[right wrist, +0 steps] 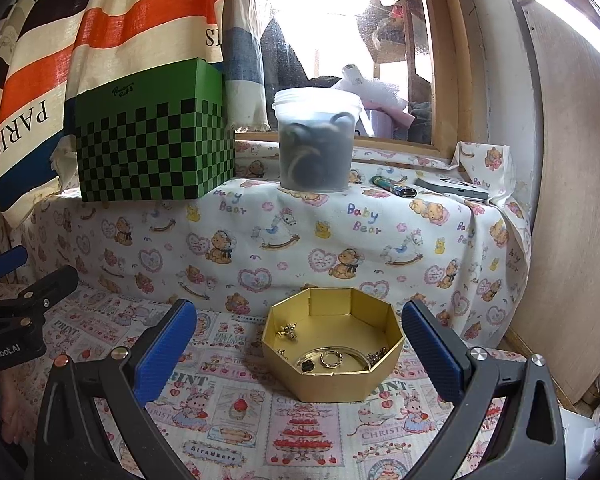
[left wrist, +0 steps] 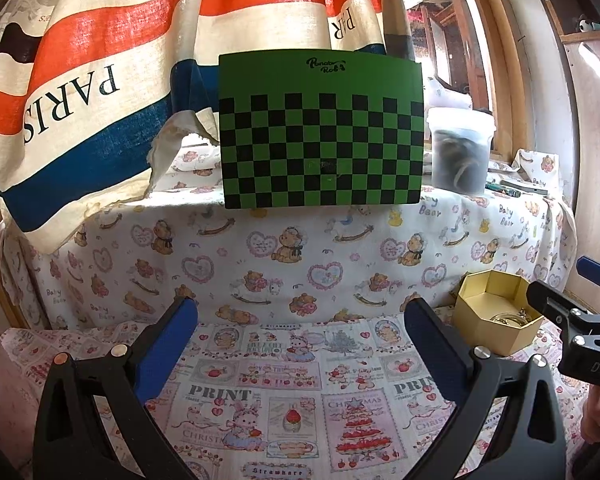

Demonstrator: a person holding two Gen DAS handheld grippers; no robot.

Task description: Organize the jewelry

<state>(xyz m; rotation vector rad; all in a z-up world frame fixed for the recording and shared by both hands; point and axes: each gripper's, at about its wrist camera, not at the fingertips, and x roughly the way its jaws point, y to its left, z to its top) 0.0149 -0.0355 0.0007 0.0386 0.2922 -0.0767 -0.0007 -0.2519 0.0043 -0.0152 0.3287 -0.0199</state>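
Note:
A gold octagonal box point(right wrist: 324, 380) sits open on the patterned cloth, straight ahead of my right gripper point(right wrist: 300, 344). Inside lie a gold ring point(right wrist: 331, 359), a small gold charm point(right wrist: 287, 329), a dark bead point(right wrist: 307, 366) and a bit of chain point(right wrist: 378, 355). The right gripper is open and empty, its blue pads to either side of the box and a little short of it. My left gripper point(left wrist: 300, 344) is open and empty over the cloth. The box point(left wrist: 496, 340) lies to its right, partly behind the right gripper's fingers point(left wrist: 556, 304).
A raised ledge covered with teddy-bear cloth point(right wrist: 300, 232) runs behind. On it stand a green checkered box point(right wrist: 152, 152), a translucent tub of dark bands point(right wrist: 315, 140), a lighter point(right wrist: 392, 187) and a flat grey device point(right wrist: 452, 189). A striped curtain point(left wrist: 100, 80) hangs at left.

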